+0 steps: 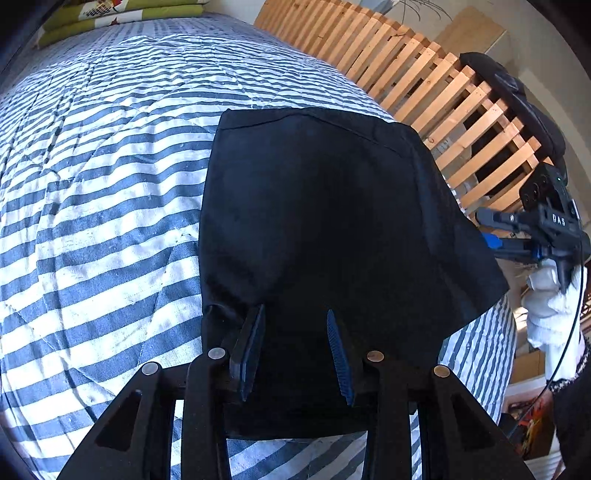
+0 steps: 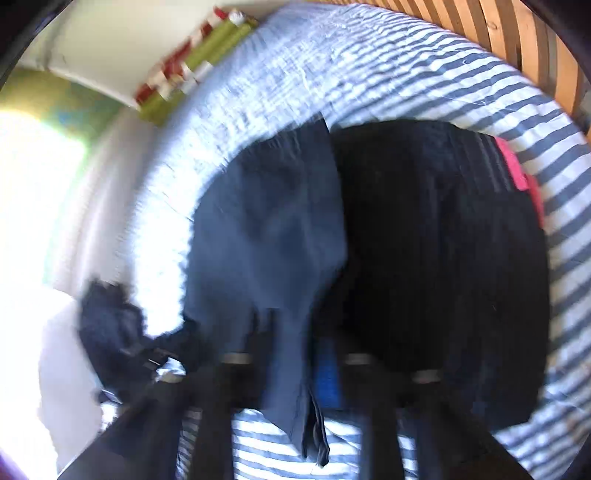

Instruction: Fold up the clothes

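Garment (image 1: 325,229) folded on bed (image 1: 92,184); left gripper (image 1: 295,354) partly open over it, right gripper (image 2: 291,354) open, releasing; next, smooth it.

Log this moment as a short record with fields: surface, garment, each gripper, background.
surface: bed with blue-and-white striped quilt
garment: black cloth lying on the quilt, one corner hanging past the bed edge
left gripper: jaws apart over the cloth's near edge, pads not pressing it
right gripper: at the cloth's far side, held by a white-gloved hand; its own view is blurred
background: wooden slats, folded green bedding
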Action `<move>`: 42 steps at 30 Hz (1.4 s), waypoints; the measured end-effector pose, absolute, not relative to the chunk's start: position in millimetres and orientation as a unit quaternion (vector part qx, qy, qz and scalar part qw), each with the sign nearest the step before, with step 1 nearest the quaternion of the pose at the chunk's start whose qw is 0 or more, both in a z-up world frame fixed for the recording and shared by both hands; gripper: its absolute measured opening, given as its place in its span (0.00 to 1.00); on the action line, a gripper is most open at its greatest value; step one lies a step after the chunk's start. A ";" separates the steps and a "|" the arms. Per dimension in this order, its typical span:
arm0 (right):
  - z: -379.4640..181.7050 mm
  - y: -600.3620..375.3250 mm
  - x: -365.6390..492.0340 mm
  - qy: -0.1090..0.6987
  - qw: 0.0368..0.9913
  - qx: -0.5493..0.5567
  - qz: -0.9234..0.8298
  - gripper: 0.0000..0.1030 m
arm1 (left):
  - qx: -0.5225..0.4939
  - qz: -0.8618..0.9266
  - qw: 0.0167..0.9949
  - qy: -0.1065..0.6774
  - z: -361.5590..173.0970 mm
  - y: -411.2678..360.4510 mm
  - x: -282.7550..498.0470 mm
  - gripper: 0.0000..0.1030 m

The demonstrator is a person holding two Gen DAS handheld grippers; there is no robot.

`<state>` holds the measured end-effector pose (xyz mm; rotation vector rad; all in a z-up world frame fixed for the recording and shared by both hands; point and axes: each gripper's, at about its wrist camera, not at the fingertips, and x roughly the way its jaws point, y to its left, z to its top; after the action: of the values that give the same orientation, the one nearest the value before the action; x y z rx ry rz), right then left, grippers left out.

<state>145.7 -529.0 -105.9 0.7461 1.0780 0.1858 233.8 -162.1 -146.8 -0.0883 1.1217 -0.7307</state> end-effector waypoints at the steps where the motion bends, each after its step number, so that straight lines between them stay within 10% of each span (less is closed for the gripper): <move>1: -107.1 -531.7 150.7 0.501 0.790 0.344 0.082 0.54 | -0.043 -0.338 0.783 0.520 -146.7 -161.4 233.7 0.35; 5: -117.7 -532.6 172.3 0.511 0.788 0.338 0.059 0.53 | -0.038 -0.338 0.787 0.515 -145.7 -164.4 231.2 0.35; 8: -112.2 -524.7 174.9 0.507 0.805 0.308 0.021 0.04 | -0.037 -0.337 0.787 0.515 -145.4 -165.7 230.4 0.35; 15: -56.7 -450.7 129.5 0.444 0.895 0.045 -0.032 0.04 | -0.030 -0.341 0.787 0.513 -144.5 -169.6 229.6 0.35; 31: -90.8 -551.7 187.2 0.519 0.812 0.263 -0.042 0.48 | -0.026 -0.341 0.788 0.511 -144.3 -171.5 229.3 0.35; 33: -102.3 -549.5 198.8 0.524 0.804 0.278 -0.037 0.48 | -0.023 -0.341 0.789 0.511 -144.1 -172.6 229.2 0.35; 36: -93.2 -533.7 200.7 0.499 0.827 0.258 -0.027 0.10 | -0.018 -0.343 0.789 0.510 -143.8 -174.6 229.0 0.35; 42: -77.3 -515.5 191.2 0.468 0.868 0.112 -0.121 0.10 | -0.017 -0.347 0.789 0.507 -144.2 -174.8 229.6 0.35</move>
<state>191.2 -515.5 -77.3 0.2335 0.9786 -0.2537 229.6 -174.8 -144.2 -0.0358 1.0911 -0.7466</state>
